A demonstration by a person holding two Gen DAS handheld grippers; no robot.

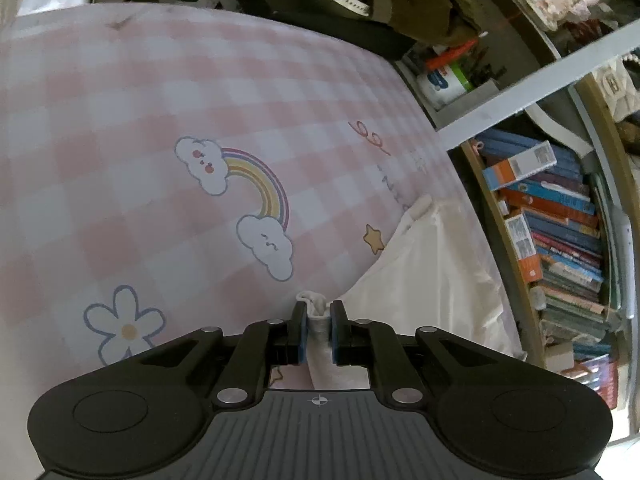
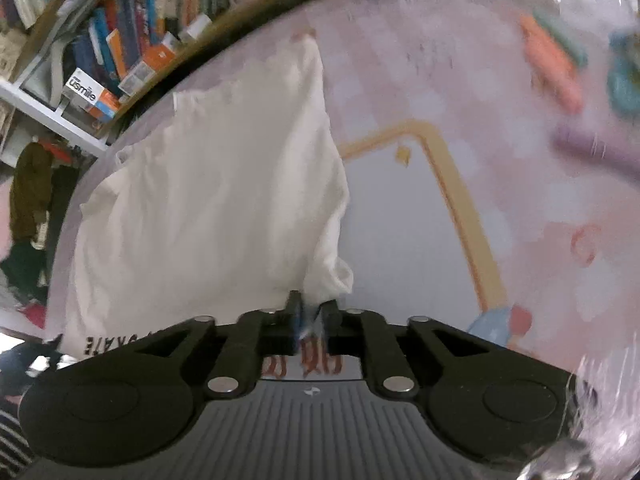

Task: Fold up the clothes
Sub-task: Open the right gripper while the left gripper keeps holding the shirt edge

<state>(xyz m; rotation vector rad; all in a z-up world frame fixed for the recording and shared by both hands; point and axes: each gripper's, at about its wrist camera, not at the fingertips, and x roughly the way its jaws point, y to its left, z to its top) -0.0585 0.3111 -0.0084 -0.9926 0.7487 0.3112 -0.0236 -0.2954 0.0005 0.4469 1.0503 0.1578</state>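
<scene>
A white garment (image 1: 432, 272) lies on the pink checked table cover (image 1: 160, 120), by the right edge. My left gripper (image 1: 319, 312) is shut on a bunched bit of its edge, and white cloth shows between the blue pads. In the right wrist view the same garment (image 2: 208, 200) spreads up and to the left, with dark lettering near its lower edge. My right gripper (image 2: 311, 306) sits at a hanging corner of it. Its jaws stand slightly apart, with the cloth reaching down to the fingertips. This view is blurred, and no firm pinch shows.
A bookshelf (image 1: 560, 220) packed with books runs along the table's right side, and shows in the right wrist view as bookshelf (image 2: 120, 40). Clothes (image 1: 400, 4) are heaped beyond the far edge. Printed cover (image 2: 400, 220) stretches to the right of the garment.
</scene>
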